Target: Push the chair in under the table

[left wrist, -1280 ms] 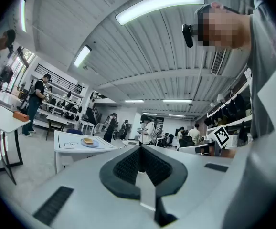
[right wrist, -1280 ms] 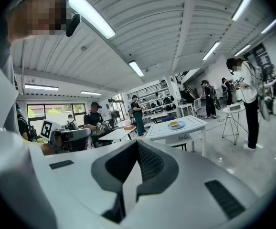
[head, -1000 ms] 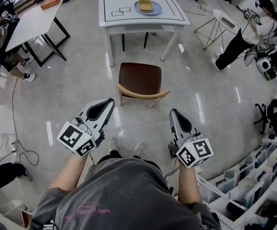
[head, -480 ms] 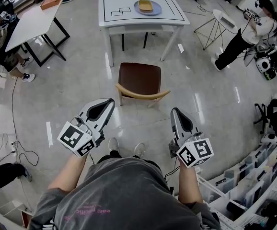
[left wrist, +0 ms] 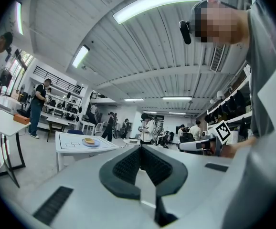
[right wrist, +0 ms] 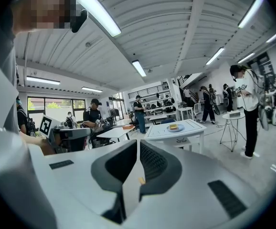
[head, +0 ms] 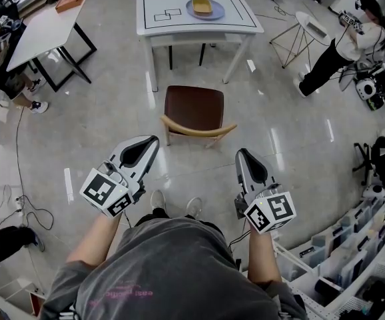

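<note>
A chair (head: 194, 111) with a dark brown seat and a curved light wooden backrest stands on the floor, pulled out from the white table (head: 196, 11), its back toward me. The table (left wrist: 80, 144) (right wrist: 175, 130) bears a blue plate (head: 205, 9) with a yellow item. My left gripper (head: 154, 141) is shut and empty, held level short of the chair's left rear. My right gripper (head: 240, 155) is also shut and empty, short of the chair's right rear. Neither touches the chair. Both gripper views look over the chair, which is hidden in them.
A second white table (head: 42, 29) with black legs stands at the left. A small round side table (head: 309, 25) and a standing person (head: 342, 45) are at the right. Shelves with bins (head: 352, 252) line the lower right. Cables (head: 19, 199) lie on the floor at left.
</note>
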Demonstrator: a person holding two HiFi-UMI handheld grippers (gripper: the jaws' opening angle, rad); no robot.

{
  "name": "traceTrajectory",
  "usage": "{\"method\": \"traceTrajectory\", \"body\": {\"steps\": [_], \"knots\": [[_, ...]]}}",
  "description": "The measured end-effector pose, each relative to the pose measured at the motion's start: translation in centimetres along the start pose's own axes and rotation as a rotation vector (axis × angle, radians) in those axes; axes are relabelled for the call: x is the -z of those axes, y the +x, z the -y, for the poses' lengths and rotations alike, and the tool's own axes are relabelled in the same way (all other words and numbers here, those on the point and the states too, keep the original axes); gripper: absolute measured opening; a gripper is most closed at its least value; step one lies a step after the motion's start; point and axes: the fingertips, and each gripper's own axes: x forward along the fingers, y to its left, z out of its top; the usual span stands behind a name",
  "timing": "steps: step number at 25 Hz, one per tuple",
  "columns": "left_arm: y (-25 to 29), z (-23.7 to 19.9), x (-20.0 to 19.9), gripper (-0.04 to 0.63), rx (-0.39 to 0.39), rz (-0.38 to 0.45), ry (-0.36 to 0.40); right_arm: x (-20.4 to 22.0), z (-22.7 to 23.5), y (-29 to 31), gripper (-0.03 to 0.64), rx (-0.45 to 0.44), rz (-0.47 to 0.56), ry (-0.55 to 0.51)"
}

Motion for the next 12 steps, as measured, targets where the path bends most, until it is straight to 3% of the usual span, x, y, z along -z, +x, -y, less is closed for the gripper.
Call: {"method": "traceTrajectory", "body": {"steps": [12], "knots": [[0.38, 0.22, 0.19, 0.056, 0.012, -0.011, 0.001, -0.16, 0.34, 0.06, 0.024, 0.016, 0.004, -0.005]]}}
